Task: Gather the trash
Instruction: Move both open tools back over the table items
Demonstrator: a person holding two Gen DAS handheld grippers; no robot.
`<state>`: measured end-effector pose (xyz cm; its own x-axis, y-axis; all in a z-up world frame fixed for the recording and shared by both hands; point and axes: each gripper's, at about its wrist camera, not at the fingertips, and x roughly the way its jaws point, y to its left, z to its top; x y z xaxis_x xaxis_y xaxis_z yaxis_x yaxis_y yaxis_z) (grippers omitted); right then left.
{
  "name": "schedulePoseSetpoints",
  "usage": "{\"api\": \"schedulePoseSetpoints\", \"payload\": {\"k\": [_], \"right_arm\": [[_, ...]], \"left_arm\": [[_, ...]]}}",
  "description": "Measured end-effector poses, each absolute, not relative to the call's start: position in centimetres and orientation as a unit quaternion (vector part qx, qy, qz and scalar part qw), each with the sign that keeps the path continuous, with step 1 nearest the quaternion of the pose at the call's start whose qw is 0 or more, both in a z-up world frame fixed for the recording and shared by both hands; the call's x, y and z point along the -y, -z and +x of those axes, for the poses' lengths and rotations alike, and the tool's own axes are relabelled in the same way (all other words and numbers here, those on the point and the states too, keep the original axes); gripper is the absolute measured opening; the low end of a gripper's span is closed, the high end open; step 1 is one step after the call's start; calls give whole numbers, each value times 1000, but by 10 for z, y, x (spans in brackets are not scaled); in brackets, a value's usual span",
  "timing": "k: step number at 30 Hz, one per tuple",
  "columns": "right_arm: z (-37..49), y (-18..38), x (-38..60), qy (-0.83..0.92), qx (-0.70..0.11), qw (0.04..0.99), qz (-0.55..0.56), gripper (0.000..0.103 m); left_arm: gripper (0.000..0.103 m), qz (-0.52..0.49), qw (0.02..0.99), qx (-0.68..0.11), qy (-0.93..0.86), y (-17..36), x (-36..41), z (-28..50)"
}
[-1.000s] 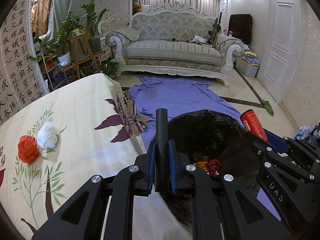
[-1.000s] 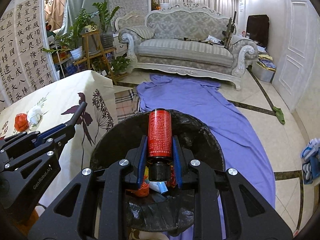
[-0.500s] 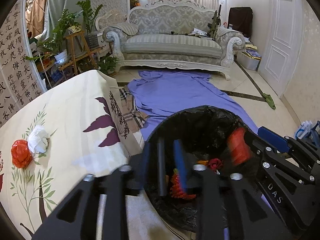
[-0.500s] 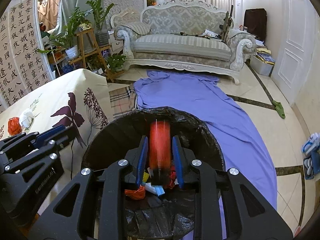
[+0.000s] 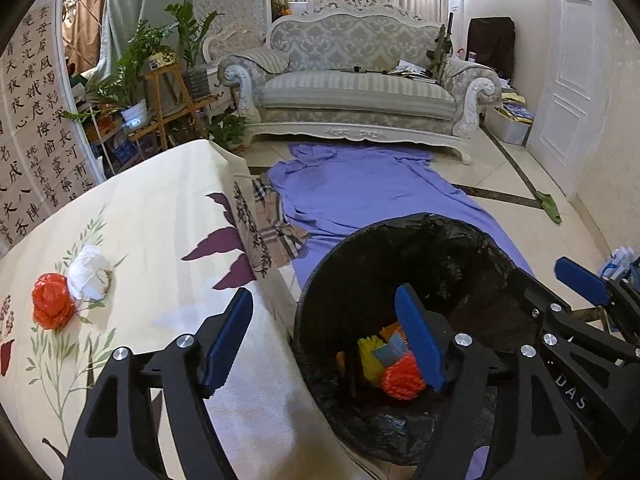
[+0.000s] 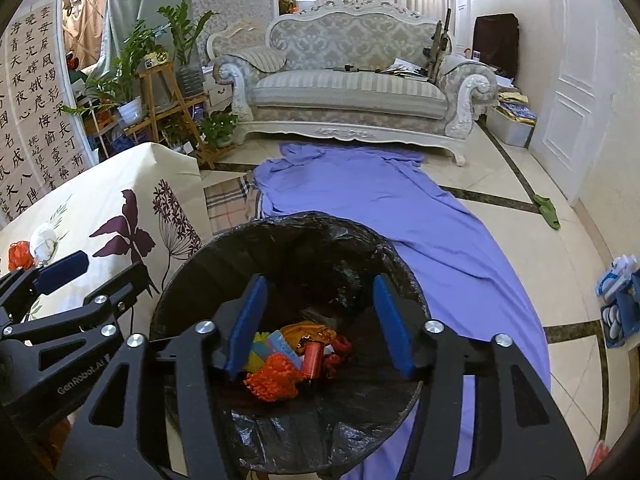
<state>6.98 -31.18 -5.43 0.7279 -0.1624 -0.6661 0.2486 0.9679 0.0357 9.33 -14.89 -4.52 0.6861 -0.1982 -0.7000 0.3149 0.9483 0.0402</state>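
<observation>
Left wrist view: my left gripper (image 5: pixel 324 332) hangs over the near table edge, jaws opening, nothing between them.
Far left on table: red crumpled trash (image 5: pixel 52 306) touching white crumpled trash (image 5: pixel 90 272), both lying left of and beyond my left gripper.
Middle: black-lined bin (image 5: pixel 320 280) just beside the tablecloth (image 5: pixel 160 220), holding a red can (image 6: pixel 312 362) and orange mesh (image 6: pixel 272 376).
Right wrist view: my right gripper (image 6: pixel 320 320) is over the bin, jaws opening, empty.
Nearer hand: my left, I judge; the table trash lies on its side, well apart from my right.
Long axis: neither wad has one; both are rounded.
</observation>
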Motion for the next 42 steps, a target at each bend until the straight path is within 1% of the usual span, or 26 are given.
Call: {"api": "schedulePoseSetpoints", "payload": {"k": [1, 2, 10, 17, 22, 32, 42], "right_arm": [[69, 54, 312, 113, -352, 927, 63, 65], [69, 55, 312, 114, -351, 927, 64, 66], [65, 56, 303, 107, -356, 926, 61, 70], [66, 53, 280, 76, -361, 927, 64, 70], [69, 49, 251, 42, -361, 930, 57, 70], [85, 41, 161, -62, -368, 927, 29, 70], [107, 52, 81, -125, -398, 908, -30, 70]], "left_arm": [[74, 81, 915, -370, 138, 45, 149, 93], [74, 82, 916, -369, 136, 45, 148, 92], [75, 82, 918, -371, 114, 43, 130, 83], [75, 66, 921, -374, 89, 40, 99, 76], [75, 51, 922, -379, 55, 40, 61, 71], [76, 13, 912, -408, -47, 53, -35, 75], [77, -31, 901, -425, -87, 56, -100, 77]]}}
